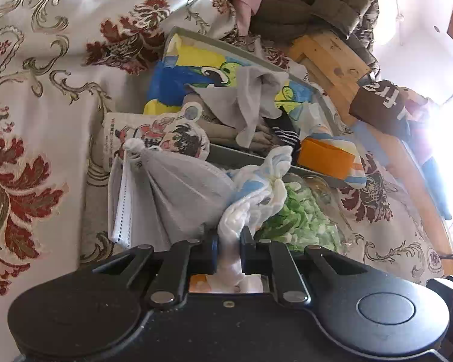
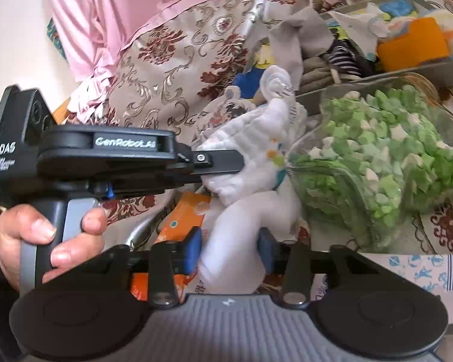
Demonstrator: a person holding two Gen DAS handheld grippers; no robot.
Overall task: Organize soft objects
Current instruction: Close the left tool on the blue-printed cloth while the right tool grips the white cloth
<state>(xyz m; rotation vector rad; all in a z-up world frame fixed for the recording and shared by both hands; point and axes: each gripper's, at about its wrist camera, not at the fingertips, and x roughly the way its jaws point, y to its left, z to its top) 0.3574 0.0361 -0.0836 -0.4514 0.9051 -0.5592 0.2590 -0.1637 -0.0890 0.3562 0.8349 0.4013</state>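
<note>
A white baby cloth with blue and orange prints [image 1: 256, 193] is bunched up above the patterned bedspread. My left gripper [image 1: 229, 238] is shut on one twisted end of it. In the right wrist view that same cloth [image 2: 250, 211] runs down between the blue pads [image 2: 193, 250] of my right gripper [image 2: 230, 249], which press on its lower end. The left gripper [image 2: 241, 163] comes in from the left, held by a hand [image 2: 45, 241]. A grey face mask [image 1: 181, 193] lies just left of the cloth.
A grey tray [image 1: 244, 157] behind holds socks, cloths and an orange pack [image 1: 326, 157]. A glass bowl of green bits [image 2: 377, 157] stands close on the right. A cartoon-print pouch [image 1: 172, 141], a pink garment [image 2: 105, 15] and a wooden frame [image 1: 332, 57] lie around.
</note>
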